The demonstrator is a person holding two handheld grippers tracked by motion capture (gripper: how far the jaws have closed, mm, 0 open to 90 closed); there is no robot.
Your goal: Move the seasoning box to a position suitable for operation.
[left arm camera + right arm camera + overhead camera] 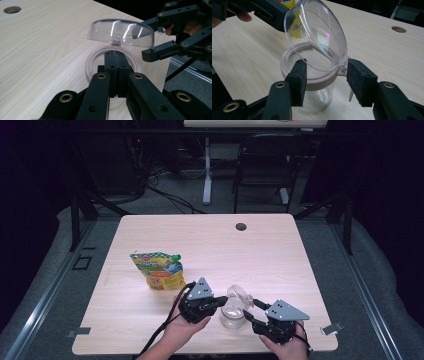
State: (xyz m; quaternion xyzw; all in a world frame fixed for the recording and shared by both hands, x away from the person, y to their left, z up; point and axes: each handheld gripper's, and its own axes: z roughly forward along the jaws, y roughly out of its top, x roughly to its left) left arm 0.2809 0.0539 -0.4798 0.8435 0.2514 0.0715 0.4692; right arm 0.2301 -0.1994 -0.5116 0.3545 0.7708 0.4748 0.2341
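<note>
So the clear jar (233, 312) sits near the table (210, 245) front edge, left gripper (216, 303) pinched shut on its pinkish rim (93, 58) to steady it, while the right gripper (325, 75) jaws spread wide around the hinge, leaving the flip lid (317, 37) standing open.

A pale wooden counter (280, 255) carries a yellow and green snack bag (157, 269), which lies at about nine o'clock of the counter's middle, well apart from the edges. A small round cable hole (241, 226) sits in the counter top at about twelve o'clock, near the far edge. Beyond the counter, at twelve o'clock, a dark chair (262, 167) stands on the grey floor (170, 202) beside a white desk leg (207, 170). Black cables (172, 197) trail across that floor at about eleven o'clock.
</note>
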